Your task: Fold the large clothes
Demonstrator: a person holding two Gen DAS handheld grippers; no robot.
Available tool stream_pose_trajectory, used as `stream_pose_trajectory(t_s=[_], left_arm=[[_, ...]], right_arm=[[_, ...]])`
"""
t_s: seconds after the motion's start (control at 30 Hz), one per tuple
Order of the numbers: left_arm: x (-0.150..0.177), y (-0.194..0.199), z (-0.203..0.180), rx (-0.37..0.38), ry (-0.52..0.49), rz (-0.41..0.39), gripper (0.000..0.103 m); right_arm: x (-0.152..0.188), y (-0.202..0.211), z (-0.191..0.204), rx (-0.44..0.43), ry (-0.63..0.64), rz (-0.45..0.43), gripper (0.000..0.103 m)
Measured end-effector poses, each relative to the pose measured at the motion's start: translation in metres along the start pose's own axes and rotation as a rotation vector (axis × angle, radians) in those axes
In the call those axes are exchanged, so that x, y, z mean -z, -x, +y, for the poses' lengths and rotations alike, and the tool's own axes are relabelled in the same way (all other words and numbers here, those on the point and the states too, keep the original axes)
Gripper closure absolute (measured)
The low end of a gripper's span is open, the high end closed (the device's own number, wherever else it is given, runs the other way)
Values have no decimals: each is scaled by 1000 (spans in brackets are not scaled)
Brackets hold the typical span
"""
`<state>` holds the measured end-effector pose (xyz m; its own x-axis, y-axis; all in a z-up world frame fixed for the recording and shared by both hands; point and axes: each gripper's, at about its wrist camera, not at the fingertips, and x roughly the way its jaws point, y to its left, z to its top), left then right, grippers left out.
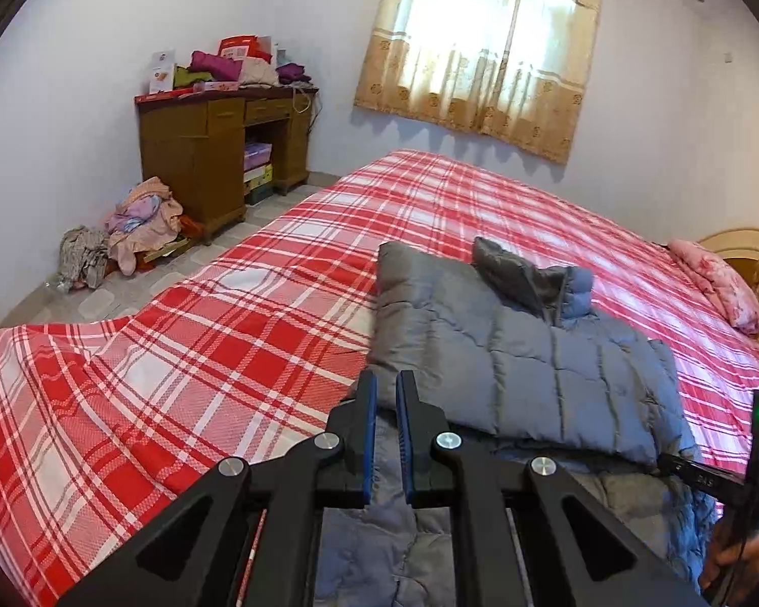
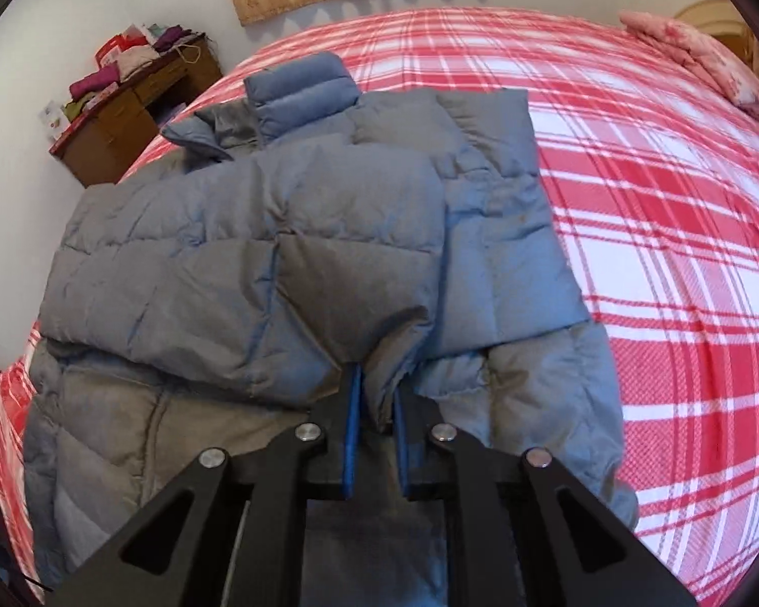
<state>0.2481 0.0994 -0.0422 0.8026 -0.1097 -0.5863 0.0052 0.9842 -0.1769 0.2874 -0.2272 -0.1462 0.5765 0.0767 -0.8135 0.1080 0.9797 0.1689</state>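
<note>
I am looking at the big bed (image 2: pixel 658 202) with the red check cover, and the puffy blue jacket (image 2: pixel 258 232) is lying on it with one side already folded over. I think I am doing the sleeve fold. My right claw (image 2: pixel 378 394) is pinching a fold of the jacket. My left claw (image 1: pixel 385 404) is closed and holding nothing. Next I should be laying that fold flat and letting go gently.

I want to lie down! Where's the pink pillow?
The pink pillow lies at the bed's far right end in both views, by the headboard, beyond the blue puffer jacket.
</note>
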Motion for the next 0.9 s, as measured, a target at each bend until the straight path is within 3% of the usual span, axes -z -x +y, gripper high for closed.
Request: stream_pose_trajectory(t_s=[0.07, 0.1, 0.2, 0.23, 0.27, 0.33, 0.37, 0.53, 0.7, 0.9], left_arm=[[-1, -6, -2, -19, -19, 5, 96], [-3, -9, -3, -26, -33, 9, 96], [-11, -15, -4, -30, -51, 6, 96], [-15, -18, -5, -33, -54, 4, 96], [-23, -23, -7, -37, -55, -1, 96], [-35, -30, -13, -33, -58, -15, 96], [-42, -36, -20, -33, -74, -24, 96], [-56, -80, -50, -37, -132, 25, 96], [-43, -128, -68, -127, -212, 53, 96], [-18, -169, -53, -199, -186, 111, 96]], right_arm=[[-1, 8, 2, 55, 18, -19, 27], [-1, 18, 0, 57, 15, -53, 20], [-6, 54, -10, 114, 8, -181, 20], [-9, 67, -13, 136, 2, -233, 24], [-14, 80, -14, 129, 1, -281, 37], [-28, 89, -11, 89, 3, -315, 51], [-39, 91, -7, 52, 3, -324, 52], [-76, 52, 14, -16, -9, -303, 52], [-66, -5, 25, 52, 3, -226, 53], [-50, -36, 15, 58, -12, -179, 52]])
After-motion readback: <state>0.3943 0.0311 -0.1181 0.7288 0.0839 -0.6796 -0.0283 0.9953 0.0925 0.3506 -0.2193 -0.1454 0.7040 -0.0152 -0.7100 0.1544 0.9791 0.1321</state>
